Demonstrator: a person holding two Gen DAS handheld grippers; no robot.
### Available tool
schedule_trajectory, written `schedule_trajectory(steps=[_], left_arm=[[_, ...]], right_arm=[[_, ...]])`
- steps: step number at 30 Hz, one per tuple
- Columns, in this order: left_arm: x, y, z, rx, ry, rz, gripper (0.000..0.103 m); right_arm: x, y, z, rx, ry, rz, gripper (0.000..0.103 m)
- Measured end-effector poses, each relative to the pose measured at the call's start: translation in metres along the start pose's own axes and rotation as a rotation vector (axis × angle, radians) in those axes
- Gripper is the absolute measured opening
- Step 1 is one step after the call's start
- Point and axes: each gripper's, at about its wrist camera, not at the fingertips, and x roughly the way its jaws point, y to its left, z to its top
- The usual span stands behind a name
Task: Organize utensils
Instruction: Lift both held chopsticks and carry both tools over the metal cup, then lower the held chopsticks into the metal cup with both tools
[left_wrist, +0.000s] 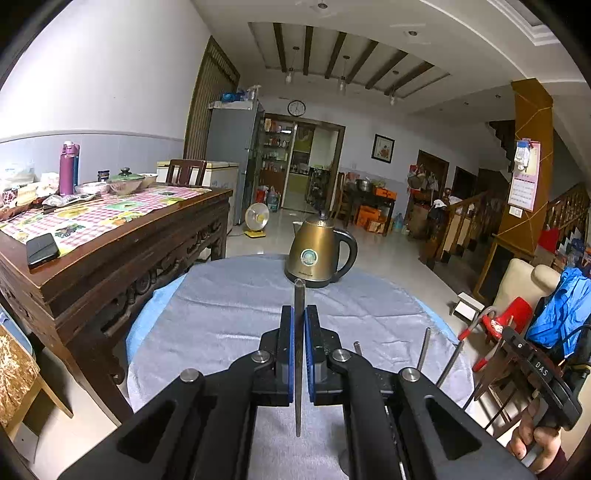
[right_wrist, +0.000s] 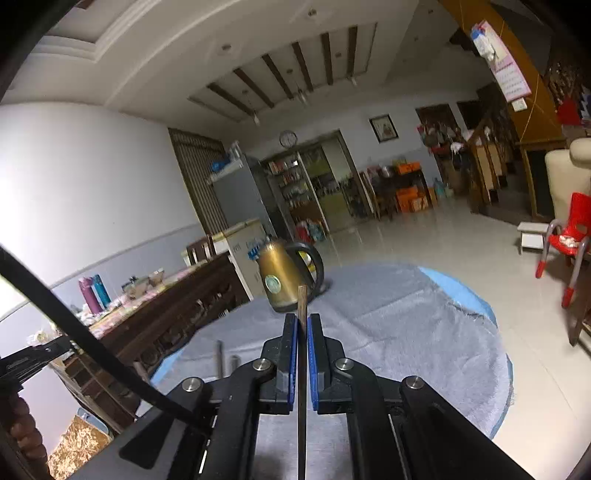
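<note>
My left gripper (left_wrist: 299, 314) is shut on a thin grey metal utensil handle (left_wrist: 299, 295) that sticks up between its blue pads, held above the round table with the grey cloth (left_wrist: 229, 306). My right gripper (right_wrist: 302, 321) is shut on a thin brownish utensil handle (right_wrist: 301, 299), also above the cloth (right_wrist: 406, 325). In the left wrist view the right gripper's body (left_wrist: 532, 373) shows at the right edge, with several upright metal handles (left_wrist: 424, 347) beside it. What holds those handles is hidden.
A gold electric kettle (left_wrist: 317, 254) stands at the far side of the round table (right_wrist: 284, 277). A dark wooden table (left_wrist: 110, 236) with bowls, bottles and a phone stands to the left. A red plastic chair (right_wrist: 569, 236) is to the right.
</note>
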Motion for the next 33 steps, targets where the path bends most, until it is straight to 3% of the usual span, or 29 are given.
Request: schedule_trajectory(steps=[7, 16, 22, 33], left_arm=[[-0.015, -0.006, -0.001, 0.008, 0.003, -0.023, 0.005], [-0.035, -0.013, 0.004, 0.012, 0.004, -0.069, 0.005], [-0.042, -0.019, 0.008, 0.001, 0.011, -0.104, 0.005], [-0.050, -0.023, 0.014, -0.008, 0.011, -0.150, 0.005]], right_arm=[[-0.037, 0.017, 0.005, -0.009, -0.036, 0.028, 0.006], [-0.070, 0.049, 0.015, -0.034, -0.149, 0.040, 0.006], [-0.071, 0.062, 0.018, -0.027, -0.204, 0.045, 0.006], [-0.061, 0.086, 0.014, -0.029, -0.222, 0.048, 0.006]])
